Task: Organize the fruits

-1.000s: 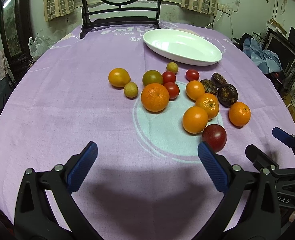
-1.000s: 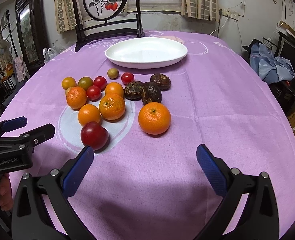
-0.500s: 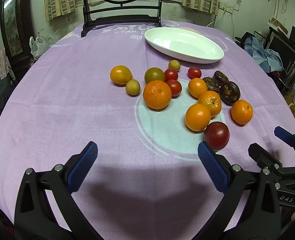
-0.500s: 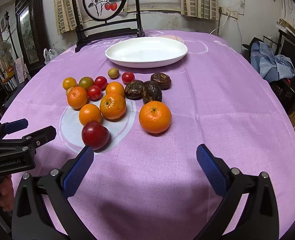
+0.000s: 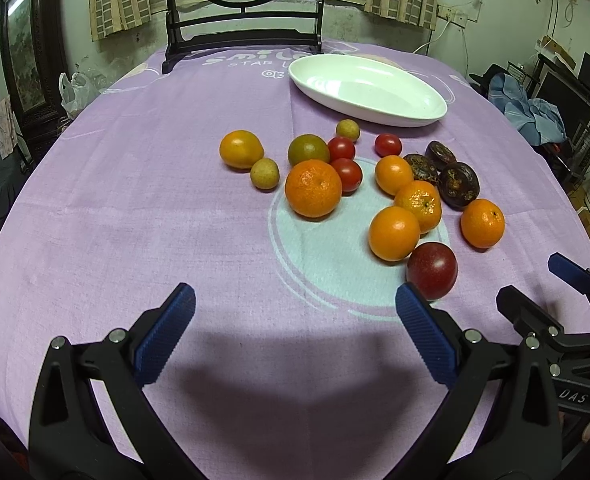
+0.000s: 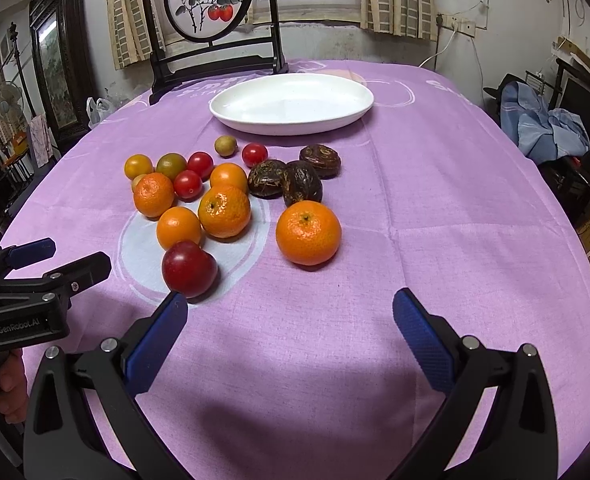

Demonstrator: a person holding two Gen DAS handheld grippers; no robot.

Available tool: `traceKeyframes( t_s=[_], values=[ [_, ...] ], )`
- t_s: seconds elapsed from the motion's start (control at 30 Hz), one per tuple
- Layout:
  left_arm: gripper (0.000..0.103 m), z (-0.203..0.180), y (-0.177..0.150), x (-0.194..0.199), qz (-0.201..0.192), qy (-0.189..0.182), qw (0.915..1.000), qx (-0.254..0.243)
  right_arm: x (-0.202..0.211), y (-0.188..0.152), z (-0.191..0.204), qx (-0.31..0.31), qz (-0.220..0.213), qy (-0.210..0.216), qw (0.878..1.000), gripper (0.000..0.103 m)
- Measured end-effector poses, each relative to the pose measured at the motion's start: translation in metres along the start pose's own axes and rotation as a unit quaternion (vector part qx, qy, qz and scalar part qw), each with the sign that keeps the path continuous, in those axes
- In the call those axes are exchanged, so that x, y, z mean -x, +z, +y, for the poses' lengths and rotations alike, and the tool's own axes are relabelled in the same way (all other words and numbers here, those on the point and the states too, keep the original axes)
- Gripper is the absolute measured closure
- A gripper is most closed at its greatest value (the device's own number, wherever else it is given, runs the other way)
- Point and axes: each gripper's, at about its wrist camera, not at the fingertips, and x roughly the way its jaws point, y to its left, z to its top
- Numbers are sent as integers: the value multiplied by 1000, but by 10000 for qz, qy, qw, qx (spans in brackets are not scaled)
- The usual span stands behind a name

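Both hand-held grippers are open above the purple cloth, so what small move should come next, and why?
Probably ease the right hand-held gripper forward over the lone round orange mandarin. It lies apart from the cluster, nearest that gripper's open jaws, and the white oval plate beyond holds nothing yet.

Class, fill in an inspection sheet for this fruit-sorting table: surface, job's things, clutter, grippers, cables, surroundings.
Surface: purple tablecloth with a pale printed circle.
Job's things: white dish at the far side, empty; oranges, red tomatoes, a dark red plum, three dark wrinkled fruits and small yellow-green fruits lie loose on the cloth.
Clutter: nothing seen.
Grippers: left gripper and right gripper both open, holding nothing.
Cables: a white cord hangs from a wall socket.
Surroundings: painted screen, curtains, blue clothes.
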Motion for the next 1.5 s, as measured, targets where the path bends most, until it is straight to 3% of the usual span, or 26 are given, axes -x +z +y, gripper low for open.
traceKeyframes(
  t_s=[0.77, 0.97, 1.13, 1.33, 1.4, 1.47, 1.5],
  values=[
    [2, -3, -3, -1, 29, -16, 10000, -86, -2, -3, 1, 73, 85, -36, 9999, 1],
    [2, 9, -9, -3, -2, 27, 9998, -220, -13, -4, 18, 502, 425, 259, 9975, 1],
    [2, 36, -9, -7, 57, 29, 10000, -23, -27, 4, 41, 869, 679, 399, 9931, 2],
    [2, 64, -5, -13, 129, 79, 9995, 270, -52, 16, 67, 1346, 927, 438, 9856, 31],
    [2, 69, -2, -13, 127, 86, 9994, 302, -58, 20, 68, 1278, 1002, 643, 9846, 50],
    [2, 72, 0, -13, 114, 68, 9993, 360, -60, 25, 66, 1188, 985, 759, 9851, 62],
    [2, 72, 1, -13, 119, 32, 9992, 379, -60, 26, 66, 1179, 981, 792, 9850, 63]
  ],
)
